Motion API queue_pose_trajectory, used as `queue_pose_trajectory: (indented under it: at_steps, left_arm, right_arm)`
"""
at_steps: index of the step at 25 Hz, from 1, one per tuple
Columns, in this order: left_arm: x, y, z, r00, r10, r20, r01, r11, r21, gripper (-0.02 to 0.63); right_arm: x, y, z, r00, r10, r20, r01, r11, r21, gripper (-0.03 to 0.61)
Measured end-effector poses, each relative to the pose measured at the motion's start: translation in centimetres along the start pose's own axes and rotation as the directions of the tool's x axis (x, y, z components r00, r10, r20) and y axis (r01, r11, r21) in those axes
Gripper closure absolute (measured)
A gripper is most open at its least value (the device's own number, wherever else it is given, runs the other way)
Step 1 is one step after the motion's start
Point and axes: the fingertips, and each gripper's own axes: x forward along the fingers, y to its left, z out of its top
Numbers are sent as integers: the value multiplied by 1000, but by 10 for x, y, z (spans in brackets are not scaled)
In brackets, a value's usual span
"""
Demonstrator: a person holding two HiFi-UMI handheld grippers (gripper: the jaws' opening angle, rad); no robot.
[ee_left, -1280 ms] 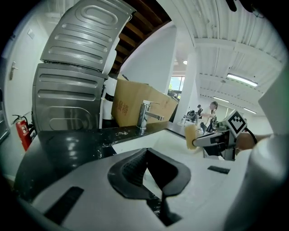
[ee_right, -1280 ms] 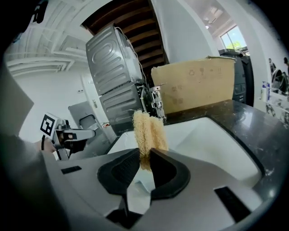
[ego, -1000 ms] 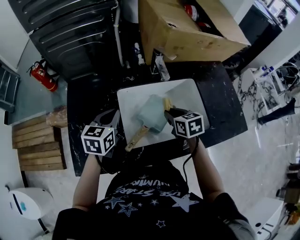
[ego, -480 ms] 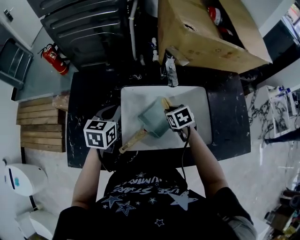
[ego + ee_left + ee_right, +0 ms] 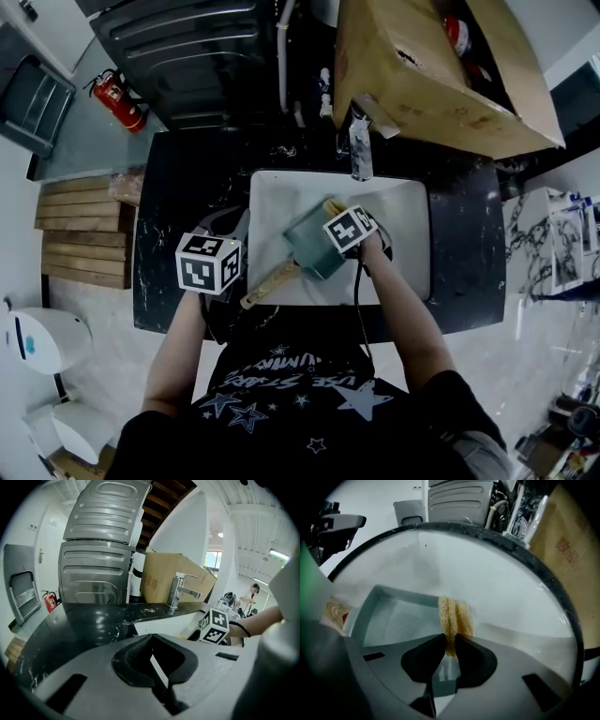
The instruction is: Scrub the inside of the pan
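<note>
A pale green square pan [image 5: 309,246] with a wooden handle [image 5: 270,284] lies in the white sink [image 5: 403,234]. My right gripper [image 5: 336,217] hangs over the pan's far right side, shut on a tan scrub sponge [image 5: 332,205]. In the right gripper view the sponge [image 5: 454,615] sticks out past the right gripper [image 5: 450,641] over the pan's inside [image 5: 393,620]; the handle [image 5: 335,613] shows at left. My left gripper [image 5: 223,230] hovers over the black counter left of the sink, apart from the handle. In its own view the left gripper [image 5: 154,657] has its jaws together and empty.
A chrome faucet [image 5: 360,145] stands behind the sink, also seen as the faucet [image 5: 180,590] in the left gripper view. A big cardboard box [image 5: 431,75] sits behind it. Black counter [image 5: 178,216] surrounds the sink. Wooden pallet [image 5: 84,234] and red extinguisher [image 5: 117,98] lie at the left.
My right gripper has moved left with the sponge, from the pan's right edge to over the pan. The left gripper has stayed beside the handle. The head camera shifted.
</note>
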Motion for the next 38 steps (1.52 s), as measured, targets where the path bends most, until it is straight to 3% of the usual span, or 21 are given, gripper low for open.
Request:
queue_pose_trajectory:
  at_steps: [9, 13, 22, 31, 38]
  left_arm:
    - [-1, 6, -2, 1000, -10, -6, 10, 1000, -7, 606]
    - [-1, 6, -4, 1000, -14, -7, 14, 1000, -10, 606]
    - [-6, 4, -5, 1000, -27, 5, 27, 1000, -12, 605]
    - [-13, -1, -6, 999, -48, 8, 48, 999, -1, 606]
    - [-15, -2, -7, 998, -60, 9, 60, 998, 0, 605]
  right_arm:
    - [23, 11, -3, 987, -17, -162, -1, 994, -110, 508]
    - [23, 16, -5, 982, -12, -188, -23, 983, -182, 511]
    - [8, 51, 0, 977, 43, -210, -97, 963, -253, 511]
    - [-9, 89, 5, 956, 155, -248, -222, 936, -274, 511]
    - [-20, 111, 5, 922, 284, -264, -346, 910, -230, 511]
